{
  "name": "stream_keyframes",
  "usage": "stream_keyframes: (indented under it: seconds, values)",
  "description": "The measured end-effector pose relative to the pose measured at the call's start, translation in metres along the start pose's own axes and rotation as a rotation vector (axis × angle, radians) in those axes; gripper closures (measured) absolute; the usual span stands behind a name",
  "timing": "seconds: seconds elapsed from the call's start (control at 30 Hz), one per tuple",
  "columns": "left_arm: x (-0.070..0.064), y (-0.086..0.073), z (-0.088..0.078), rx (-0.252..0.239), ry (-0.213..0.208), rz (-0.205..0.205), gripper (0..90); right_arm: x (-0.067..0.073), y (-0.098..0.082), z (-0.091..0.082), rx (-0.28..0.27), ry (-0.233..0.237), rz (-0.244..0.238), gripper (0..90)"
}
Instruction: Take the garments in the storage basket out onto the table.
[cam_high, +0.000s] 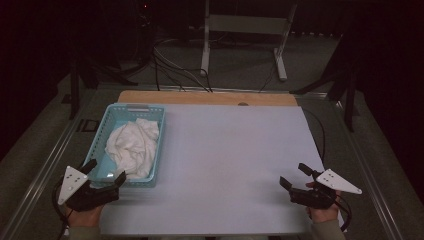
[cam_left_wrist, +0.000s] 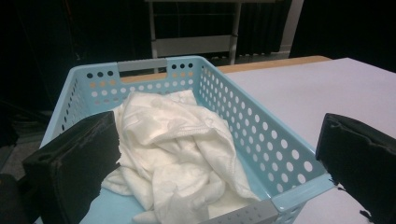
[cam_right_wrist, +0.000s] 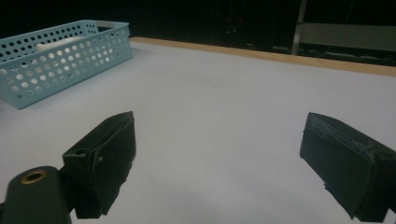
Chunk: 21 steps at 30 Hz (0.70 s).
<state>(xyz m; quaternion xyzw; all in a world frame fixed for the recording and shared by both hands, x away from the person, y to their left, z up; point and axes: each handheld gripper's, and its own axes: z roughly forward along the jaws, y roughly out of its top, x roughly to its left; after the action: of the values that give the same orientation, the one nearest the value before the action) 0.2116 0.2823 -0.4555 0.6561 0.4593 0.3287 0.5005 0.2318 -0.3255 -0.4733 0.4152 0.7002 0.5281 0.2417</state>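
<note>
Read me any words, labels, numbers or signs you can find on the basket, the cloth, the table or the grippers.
None: no readable text on any of them.
basket: plain blue plastic with holes, no label.
cloth: plain white, no print or tag showing.
table: bare pale top.
left gripper and right gripper: black jaws and blank grey plates, no markings to be made out.

The basket is pale blue plastic, smooth with a slight sheen, its walls punched with round holes. Inside it lies a white cloth, soft, crumpled and matt. The table top looks like a smooth, matt pale sheet, with a bare wooden edge at the far side. The gripper pads are black, rough, foam-like and matt.
</note>
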Motion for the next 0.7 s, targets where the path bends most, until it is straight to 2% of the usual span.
stream_keyframes:
  seconds: [0.13,0.3,0.53,0.7]
  values:
    - [-0.001,0.001,0.000,-0.002,-0.002,0.003,0.1,0.000,0.000,-0.001,-0.006,-0.001,-0.005,10.9]
    - [0.000,0.000,0.002,0.018,-0.033,-0.005,0.8,0.001,0.000,0.000,0.009,-0.018,-0.029,10.9]
    - [-0.002,0.006,-0.001,0.014,-0.030,-0.003,0.2,0.001,0.000,0.001,0.012,-0.024,-0.032,10.9]
    - [-0.004,0.013,0.000,0.038,-0.035,0.001,0.2,0.000,-0.002,0.001,0.016,-0.026,-0.028,10.9]
